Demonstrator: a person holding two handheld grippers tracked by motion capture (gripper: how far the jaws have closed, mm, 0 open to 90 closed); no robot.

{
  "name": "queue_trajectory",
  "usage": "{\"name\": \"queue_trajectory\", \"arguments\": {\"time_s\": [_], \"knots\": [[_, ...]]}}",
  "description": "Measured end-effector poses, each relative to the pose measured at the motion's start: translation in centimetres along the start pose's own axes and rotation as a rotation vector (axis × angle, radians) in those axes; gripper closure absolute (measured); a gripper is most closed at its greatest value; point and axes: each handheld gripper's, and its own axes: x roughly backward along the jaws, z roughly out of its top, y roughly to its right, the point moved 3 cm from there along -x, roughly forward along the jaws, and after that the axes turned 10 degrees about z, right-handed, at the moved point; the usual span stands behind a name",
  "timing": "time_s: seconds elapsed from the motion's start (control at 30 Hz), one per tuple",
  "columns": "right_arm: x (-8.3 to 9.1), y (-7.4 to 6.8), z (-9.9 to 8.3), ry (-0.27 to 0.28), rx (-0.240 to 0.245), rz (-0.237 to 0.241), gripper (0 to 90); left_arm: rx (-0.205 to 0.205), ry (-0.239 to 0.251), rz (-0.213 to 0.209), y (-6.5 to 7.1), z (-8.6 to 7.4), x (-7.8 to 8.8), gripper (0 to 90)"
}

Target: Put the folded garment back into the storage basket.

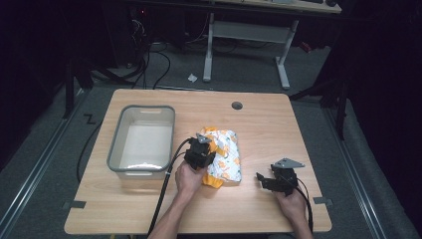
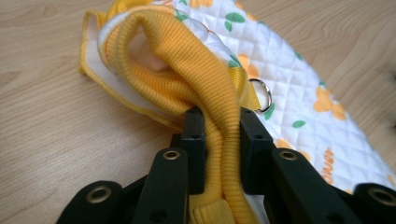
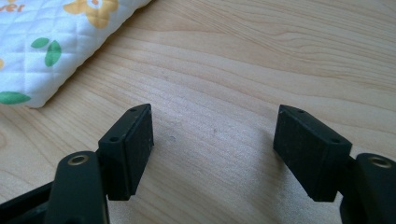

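Observation:
A small quilted white garment [image 1: 225,155] with orange flowers and yellow ribbed trim lies folded in the middle of the wooden table [image 1: 259,119]. My left gripper [image 1: 201,155] sits at its left edge. In the left gripper view the jaws are shut on the yellow ribbed trim [image 2: 205,88], which bunches up between the pads [image 2: 194,140]; a metal ring [image 2: 261,93] shows just past them. My right gripper [image 1: 271,180] rests low over bare wood to the right of the garment [image 3: 51,42], jaws wide open [image 3: 212,144] with nothing between them.
A grey-rimmed white tub [image 1: 142,142] stands on the left half of the table, close to my left hand. A round cable hole [image 1: 237,105] is near the far edge. Desk legs and cables lie on the floor beyond the table.

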Motion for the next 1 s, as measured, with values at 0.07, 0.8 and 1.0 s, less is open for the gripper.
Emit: {"name": "queue_trajectory", "arguments": {"time_s": [0.07,0.8,1.0], "knots": [[0.0,0.0,0.0,0.000,0.000,0.000,29.0,0.002,0.010,-0.006,0.0,0.1,0.3,75.7],[0.0,0.0,0.0,0.000,0.000,-0.001,29.0,0.033,0.123,-0.087,-0.4,1.0,4.3,77.4],[0.0,0.0,0.0,0.000,0.000,0.001,28.9,0.020,0.141,-0.102,-0.4,1.6,5.3,77.7]]}}
